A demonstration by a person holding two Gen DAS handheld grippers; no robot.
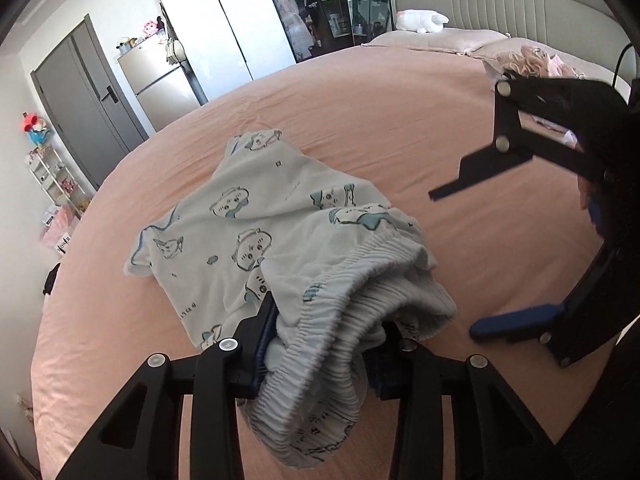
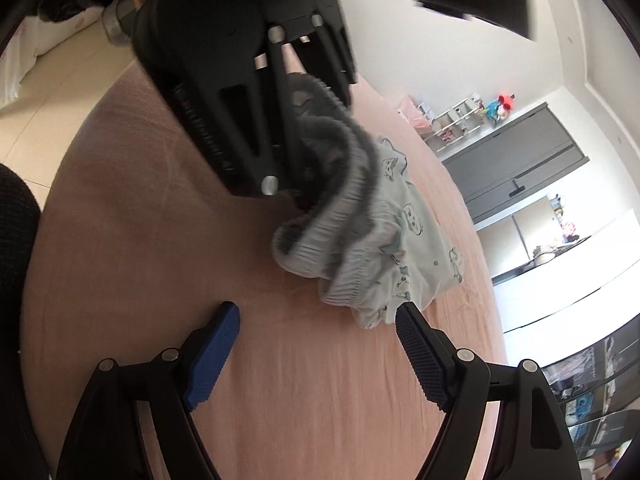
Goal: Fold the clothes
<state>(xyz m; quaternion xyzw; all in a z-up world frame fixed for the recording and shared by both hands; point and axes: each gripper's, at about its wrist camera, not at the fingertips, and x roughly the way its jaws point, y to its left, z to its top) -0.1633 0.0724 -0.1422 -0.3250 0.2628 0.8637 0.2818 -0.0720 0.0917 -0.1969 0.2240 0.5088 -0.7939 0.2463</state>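
Left wrist view: the pale, soft knit shorts with blue cartoon prints and a ribbed elastic waistband (image 1: 256,224) lie rumpled on the peach-pink bedsheet (image 1: 400,112), the waistband end bunched up and lifted. They look light and floppy, likely to sag and slide wherever unsupported; the thick gathered waistband seems the surest place to hold. The left gripper (image 1: 320,344) has its jaws pinched on that waistband, a fat roll of fabric between them. The right gripper (image 2: 316,332) hangs just beside the shorts' near edge, blue pads spread wide, holding nothing. A grey padded headboard (image 1: 500,0) stands beyond.
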